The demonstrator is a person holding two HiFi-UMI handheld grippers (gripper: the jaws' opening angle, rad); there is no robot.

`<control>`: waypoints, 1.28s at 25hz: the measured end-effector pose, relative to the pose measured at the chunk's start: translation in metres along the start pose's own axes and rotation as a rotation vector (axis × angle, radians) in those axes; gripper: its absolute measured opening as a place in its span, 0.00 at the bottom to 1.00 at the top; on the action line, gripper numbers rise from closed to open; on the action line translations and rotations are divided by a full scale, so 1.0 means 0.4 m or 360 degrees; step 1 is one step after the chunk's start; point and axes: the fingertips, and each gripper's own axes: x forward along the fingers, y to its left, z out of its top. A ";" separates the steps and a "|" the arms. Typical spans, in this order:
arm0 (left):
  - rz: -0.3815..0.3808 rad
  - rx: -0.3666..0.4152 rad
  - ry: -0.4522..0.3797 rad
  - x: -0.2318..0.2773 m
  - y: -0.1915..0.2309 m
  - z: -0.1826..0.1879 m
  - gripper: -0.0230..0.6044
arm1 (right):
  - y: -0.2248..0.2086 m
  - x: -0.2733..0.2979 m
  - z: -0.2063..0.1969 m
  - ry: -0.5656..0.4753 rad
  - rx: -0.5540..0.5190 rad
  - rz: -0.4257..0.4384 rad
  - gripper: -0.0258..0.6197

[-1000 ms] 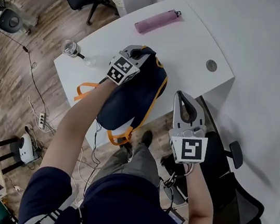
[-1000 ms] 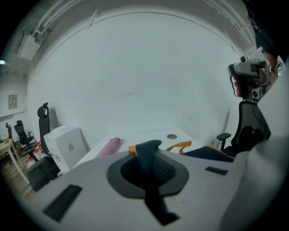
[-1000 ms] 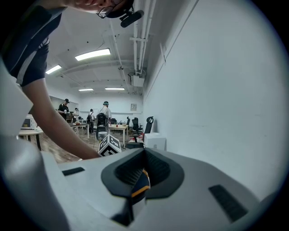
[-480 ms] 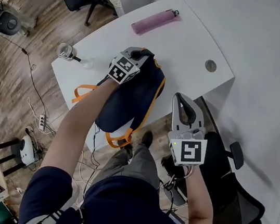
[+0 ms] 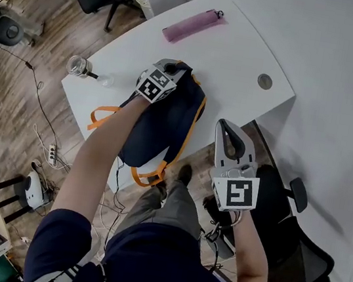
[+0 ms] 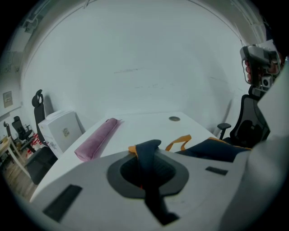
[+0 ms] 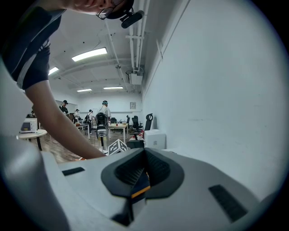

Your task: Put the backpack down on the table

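The left gripper (image 5: pixel 172 71) pinches the top strap of the backpack (image 5: pixel 162 125), which lies mid-frame half over the table (image 5: pixel 244 48) edge, so releasing might let it slide off; the right gripper (image 5: pixel 226 126), jaws together, hangs lower right.

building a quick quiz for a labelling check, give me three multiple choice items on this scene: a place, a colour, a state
1. Where does the purple pouch lie? A on the floor; B on the table beyond the backpack; C on a chair.
2. What colour are the backpack's straps? A green; B red; C orange.
3. How is the left tool? A shut on the backpack's top loop; B open above it; C shut on the pouch.
1 B: it rests on the white tabletop past the backpack. 2 C: they show orange against the navy body. 3 A: its jaws pinch the loop.
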 end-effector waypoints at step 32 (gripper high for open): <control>-0.0102 -0.0029 0.0176 0.041 -0.013 -0.058 0.04 | 0.015 -0.005 0.001 -0.0016 0.0051 0.0008 0.04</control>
